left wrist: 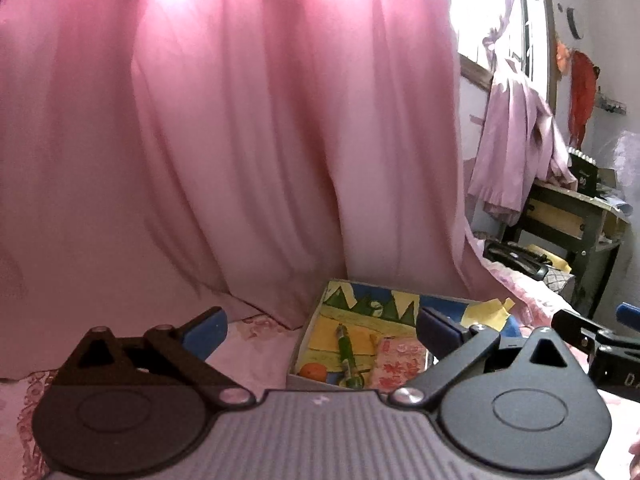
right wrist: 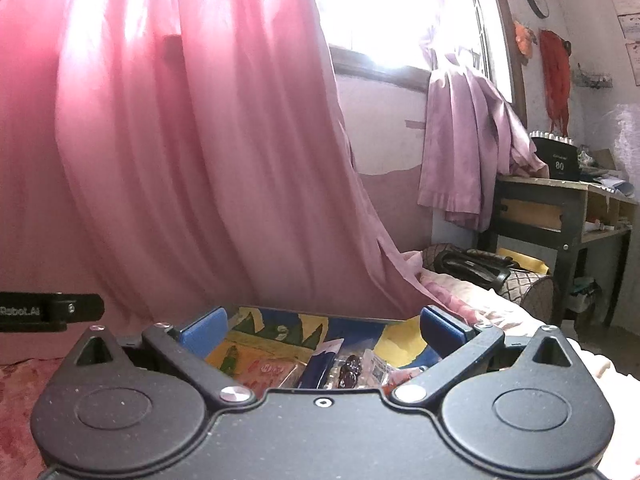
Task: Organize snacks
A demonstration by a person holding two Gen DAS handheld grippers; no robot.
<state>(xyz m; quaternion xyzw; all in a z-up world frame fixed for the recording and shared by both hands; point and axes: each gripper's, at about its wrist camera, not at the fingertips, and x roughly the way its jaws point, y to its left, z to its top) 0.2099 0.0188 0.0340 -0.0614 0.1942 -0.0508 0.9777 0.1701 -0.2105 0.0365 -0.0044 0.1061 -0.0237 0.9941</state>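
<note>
Left gripper (left wrist: 320, 330) spread wide, empty; right gripper (right wrist: 322, 330) likewise parted, holding nothing. Snacks lying in the box (left wrist: 308, 320), just ahead of and below both sets of fingers, on the pink bedspread (left wrist: 256, 360) before the curtain (left wrist: 240, 120). From the left view: green tube (left wrist: 346, 354) with long axis running away from the camera, roughly in line with the fingers; orange (left wrist: 313, 371) at the near left corner; pink packet (left wrist: 396, 362) beside the tube, close to the right finger. From the right view: pink packet (right wrist: 268, 372), blue packet (right wrist: 320, 368), dark wrapped sweet (right wrist: 351, 369) bunched between the fingers, partly hidden by the gripper body. Judged nearer: right gripper, sitting over the box itself; left offset towards the box's left wall. Probably a short drop forward and down; tube needing jaws across its axis.
</note>
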